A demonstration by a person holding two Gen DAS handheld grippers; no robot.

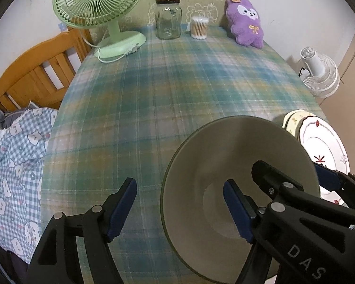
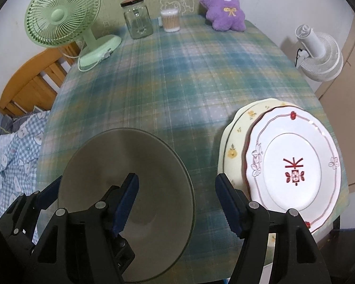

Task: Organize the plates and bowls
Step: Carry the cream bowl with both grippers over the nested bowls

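A wide grey-green bowl [image 1: 224, 156] [image 2: 120, 161] stands upright on the plaid tablecloth [image 1: 165, 90] near the front edge. My left gripper [image 1: 180, 182] is open and straddles the bowl's left rim, one pad outside and one inside, neither pressing. My right gripper [image 2: 176, 177] is open too and straddles the right rim, its left pad inside the bowl. Just right of the bowl, a white plate with a red pattern [image 2: 293, 163] [image 1: 324, 144] lies on top of a yellow flowered plate [image 2: 234, 142] [image 1: 292, 120].
Along the back of the table stand a green fan [image 1: 99, 2], a glass jar [image 1: 168, 19], a tub of cotton swabs [image 1: 199, 27] and a purple plush toy [image 1: 245, 22]. A wooden bed frame [image 1: 33, 75] with checked bedding [image 1: 14, 165] is at left, a white fan [image 1: 319, 75] at right.
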